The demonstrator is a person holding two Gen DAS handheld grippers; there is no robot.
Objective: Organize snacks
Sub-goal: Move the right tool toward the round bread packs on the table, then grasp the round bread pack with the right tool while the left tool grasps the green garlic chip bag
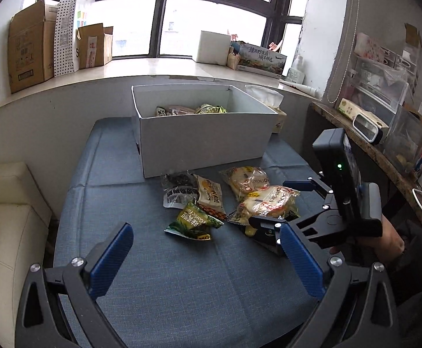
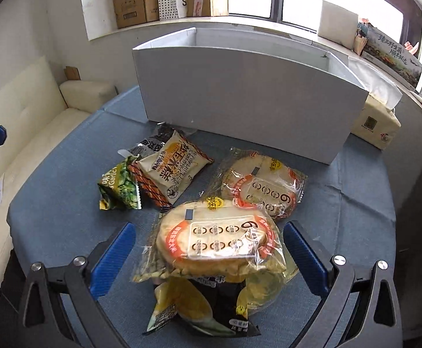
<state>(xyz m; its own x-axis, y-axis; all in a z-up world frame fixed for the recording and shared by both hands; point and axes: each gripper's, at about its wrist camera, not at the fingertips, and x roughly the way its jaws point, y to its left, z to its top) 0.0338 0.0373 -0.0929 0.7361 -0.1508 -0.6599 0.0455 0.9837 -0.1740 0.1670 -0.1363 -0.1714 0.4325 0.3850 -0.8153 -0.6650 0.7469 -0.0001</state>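
Both grippers open. Right gripper (image 2: 208,258) w/ blue pads straddles a clear-wrapped round rice cracker pack (image 2: 216,243) lying atop a black-yellow snack bag (image 2: 202,310) on the blue tablecloth (image 2: 66,203). Left gripper (image 1: 206,258) hovers empty near a green pea packet (image 1: 193,221). White cardboard box (image 1: 205,133) behind holds some snacks.

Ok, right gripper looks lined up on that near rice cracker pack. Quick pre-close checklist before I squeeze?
1. Right gripper open: ok.
2. Near rice cracker pack between the fingers: ok.
3. Nothing else caught: not ok, the dark-and-yellow packet lies under it.
4. Left gripper out of the way: ok, open over bare blue tablecloth.
5. White box has room: ok, few snacks inside.
6. Finger height against the cloth: cannot tell.
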